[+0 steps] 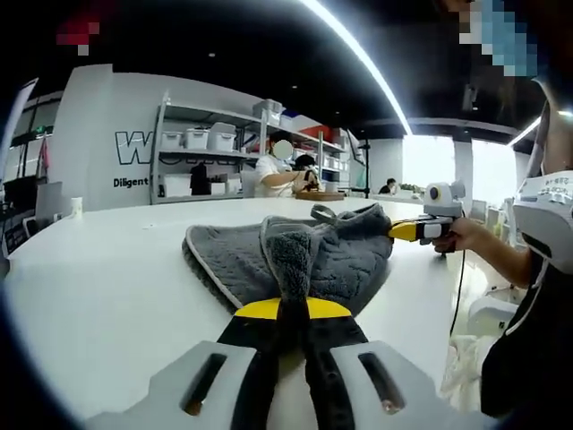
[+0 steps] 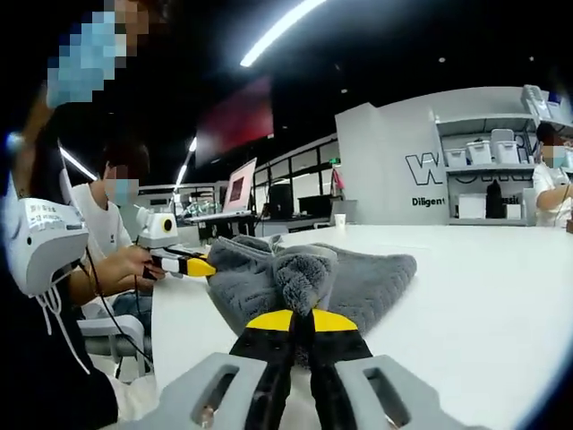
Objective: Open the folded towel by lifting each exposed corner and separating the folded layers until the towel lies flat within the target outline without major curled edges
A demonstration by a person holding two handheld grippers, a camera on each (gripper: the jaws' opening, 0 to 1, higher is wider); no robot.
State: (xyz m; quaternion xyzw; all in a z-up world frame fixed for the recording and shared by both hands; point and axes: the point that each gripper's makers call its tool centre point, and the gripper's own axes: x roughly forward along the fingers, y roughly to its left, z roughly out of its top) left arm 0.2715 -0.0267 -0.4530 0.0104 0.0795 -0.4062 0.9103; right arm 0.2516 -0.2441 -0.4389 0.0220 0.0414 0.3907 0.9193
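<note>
Towel (image 1: pixel 304 255), grey and plush with a pale edging, sits bunched on the white worktop (image 1: pixel 107 287), still folded over itself in thick layers. In the left gripper view it lies at twelve o'clock from my left gripper (image 1: pixel 291 300), whose yellow-tipped jaws are pressed together on a raised pleat of the cloth, pinching it into a ridge. I hold it this way, I judge, so the upper layer can be peeled from the one beneath.

In the right gripper view my right gripper (image 2: pixel 303 309) is likewise clamped on a tuft of the towel (image 2: pixel 313 273) at twelve o'clock, from the opposite side. Each gripper appears in the other's view: the right one at three o'clock in the left gripper view, the left one at nine o'clock in the right gripper view, both touching the towel's edge. Gripping two opposite sides lets me pull them apart and spread the fabric.

No target outline is visible on the worktop. A small hanging loop (image 1: pixel 322 213) stands up at the towel's far edge. Shelving with storage boxes (image 1: pixel 206 139) and people stand well behind. The towel is far from flat.
</note>
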